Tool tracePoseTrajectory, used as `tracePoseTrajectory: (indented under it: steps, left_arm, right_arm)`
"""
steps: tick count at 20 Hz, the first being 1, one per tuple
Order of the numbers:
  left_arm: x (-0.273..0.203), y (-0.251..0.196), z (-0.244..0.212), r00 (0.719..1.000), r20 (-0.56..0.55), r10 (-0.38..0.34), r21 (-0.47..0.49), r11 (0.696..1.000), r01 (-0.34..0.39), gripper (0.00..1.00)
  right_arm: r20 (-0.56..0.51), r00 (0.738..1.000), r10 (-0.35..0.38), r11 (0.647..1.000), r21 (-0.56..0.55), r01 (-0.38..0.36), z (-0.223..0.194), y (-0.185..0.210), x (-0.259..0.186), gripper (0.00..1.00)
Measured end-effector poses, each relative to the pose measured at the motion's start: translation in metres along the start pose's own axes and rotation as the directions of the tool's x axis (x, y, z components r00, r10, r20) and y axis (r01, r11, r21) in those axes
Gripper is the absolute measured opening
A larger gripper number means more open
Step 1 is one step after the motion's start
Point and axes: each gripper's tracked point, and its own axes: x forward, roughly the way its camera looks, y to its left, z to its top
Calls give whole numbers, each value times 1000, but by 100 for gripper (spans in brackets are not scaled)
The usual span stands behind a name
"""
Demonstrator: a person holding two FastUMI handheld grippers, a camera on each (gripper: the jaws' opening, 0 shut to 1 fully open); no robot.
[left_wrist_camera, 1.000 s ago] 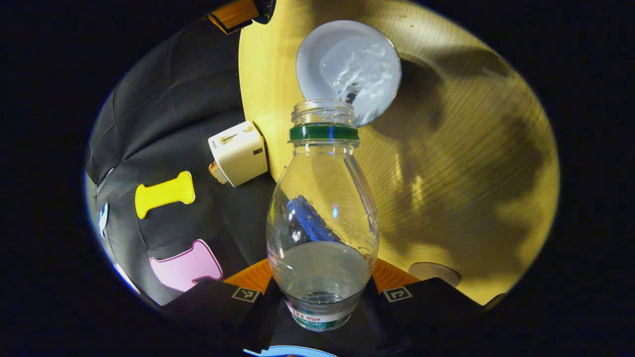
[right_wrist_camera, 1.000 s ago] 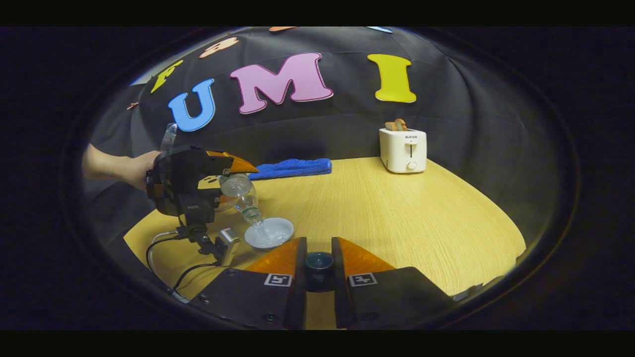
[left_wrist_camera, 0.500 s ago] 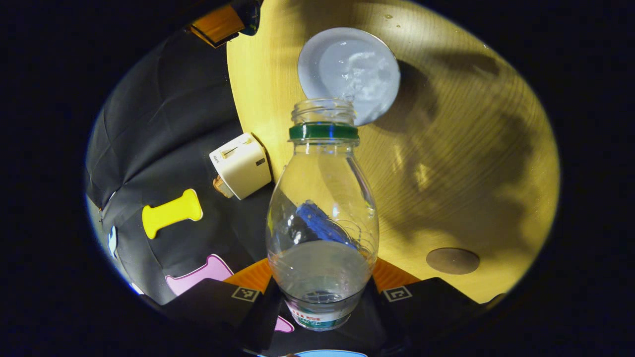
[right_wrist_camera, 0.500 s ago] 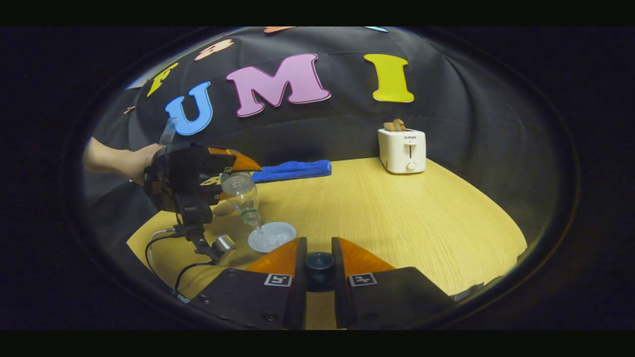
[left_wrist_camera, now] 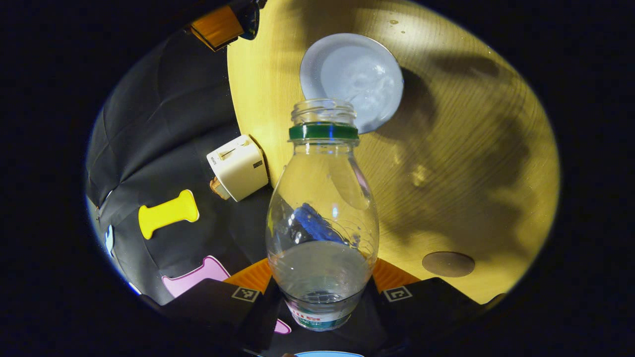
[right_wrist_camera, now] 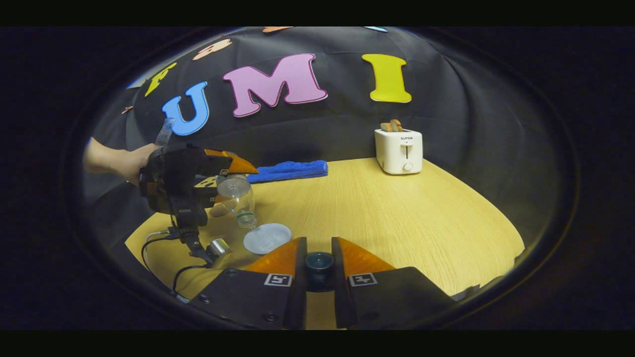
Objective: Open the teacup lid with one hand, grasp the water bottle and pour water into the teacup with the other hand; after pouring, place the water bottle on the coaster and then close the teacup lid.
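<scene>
The left gripper (left_wrist_camera: pixel 322 292) clamps the base of a clear plastic water bottle with a green neck ring (left_wrist_camera: pixel 322 218), both fingers pressed on it, tilted with its open mouth over the round white teacup (left_wrist_camera: pixel 353 79) near the table's (right_wrist_camera: pixel 397 218) left edge. The right gripper (right_wrist_camera: pixel 319 258) pinches the dark round teacup lid (right_wrist_camera: pixel 319 263) between its fingers (held above the table's front edge). A round brown coaster (left_wrist_camera: pixel 448 264) lies apart from the cup. A white toaster (right_wrist_camera: pixel 399 150) stands at the back edge.

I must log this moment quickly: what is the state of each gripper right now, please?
Left gripper: shut on the water bottle, tilted over the teacup.
Right gripper: shut on the teacup lid, by its knob.
</scene>
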Motion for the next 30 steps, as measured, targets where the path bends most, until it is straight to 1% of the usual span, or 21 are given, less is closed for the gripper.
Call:
tracePoseTrajectory:
  steps: [1, 3, 4, 8, 9, 10, 13, 14, 15, 16, 17, 18, 19, 21, 22, 24, 25, 26, 27, 28, 30]
  left_arm:
    - [-1, 0, 2, 1000, 0, 2, 1, 1000, -2, 75]
    - [-2, 1, 4, 1000, 1, 7, 7, 1000, -7, 75]
    - [-2, 1, 5, 1000, 4, 8, 11, 1000, -8, 75]
    - [0, 4, 8, 1000, 5, 10, 35, 999, -10, 75]
    - [0, 3, 7, 1000, 7, 9, 36, 999, -9, 75]
    - [-2, 3, 7, 1000, 9, 7, 28, 1000, -7, 75]
    - [-6, -7, 6, 1000, 10, -16, -45, 999, 16, 75]
    - [-8, -7, 3, 1000, 4, -17, -65, 998, 17, 75]
    - [-11, -9, 0, 1000, -1, -15, -89, 996, 15, 75]
    - [-11, -15, -5, 999, -10, -34, -145, 989, 32, 75]
    - [-14, -20, -5, 999, -13, -52, -231, 972, 47, 75]
    - [-22, -28, -6, 998, -14, -62, -329, 943, 53, 75]
    - [-29, -31, -5, 998, -14, -61, -420, 906, 50, 75]
    - [-41, -32, -12, 998, -24, -51, -575, 817, 28, 75]
    - [-45, -33, -17, 998, -33, -55, -649, 760, 20, 75]
    - [-51, -34, -30, 997, -48, -54, -776, 631, -3, 75]
    - [-57, -34, -40, 997, -62, -45, -829, 559, -26, 75]
    - [-62, -34, -49, 996, -74, -41, -877, 479, -46, 75]
    - [-69, -36, -53, 997, -75, -33, -924, 378, -57, 75]
    - [-75, -39, -59, 995, -91, -34, -954, 289, -78, 75]
    - [-79, -40, -72, 994, -110, -29, -991, 86, -107, 75]
  right_arm:
    - [-1, 1000, 2, 1000, 0, -2, 1, 0, 0, 27]
    - [-2, 1000, 2, 1000, -1, -2, 0, 0, 1, 27]
    - [-4, 1000, 3, 1000, -2, -3, -1, 0, 0, 31]
    - [-1, 1000, 3, 1000, 1, -3, 0, 1, 1, 31]
    - [-1, 1000, 3, 1000, 0, -3, 0, 2, 1, 27]
    - [-2, 1000, 0, 1000, -1, 0, 0, 1, 1, 31]
    - [0, 1000, -11, 1000, -10, 11, 2, 0, 1, 31]
    - [0, 1000, -13, 1000, -13, 13, 3, 0, 2, 27]
    - [-3, 1000, -12, 1000, -13, 12, 4, 0, 2, 31]
    - [-10, 1000, -13, 1000, -11, 13, 5, 0, 3, 29]
    - [-19, 1000, -24, 1000, -13, 24, 7, -2, 3, 26]
    - [-20, 1000, -25, 1000, -11, 24, 12, -1, 2, 31]
    - [-18, 1000, -24, 1000, -9, 23, 19, 0, 1, 27]
    - [-16, 1000, -23, 1000, -15, 22, 30, 1, 1, 27]
    - [-17, 1000, -24, 999, -23, 24, 36, 0, 0, 31]
    - [-19, 999, -28, 999, -43, 27, 48, 1, 0, 22]
    - [-16, 999, -28, 998, -51, 28, 55, 2, 0, 27]
    - [-13, 999, -32, 998, -59, 31, 62, 5, 1, 27]
    - [-10, 999, -44, 997, -71, 43, 68, 5, 1, 27]
    - [-7, 999, -48, 996, -80, 47, 73, 8, 1, 29]
    - [-3, 999, -49, 995, -90, 48, 82, 18, 2, 31]
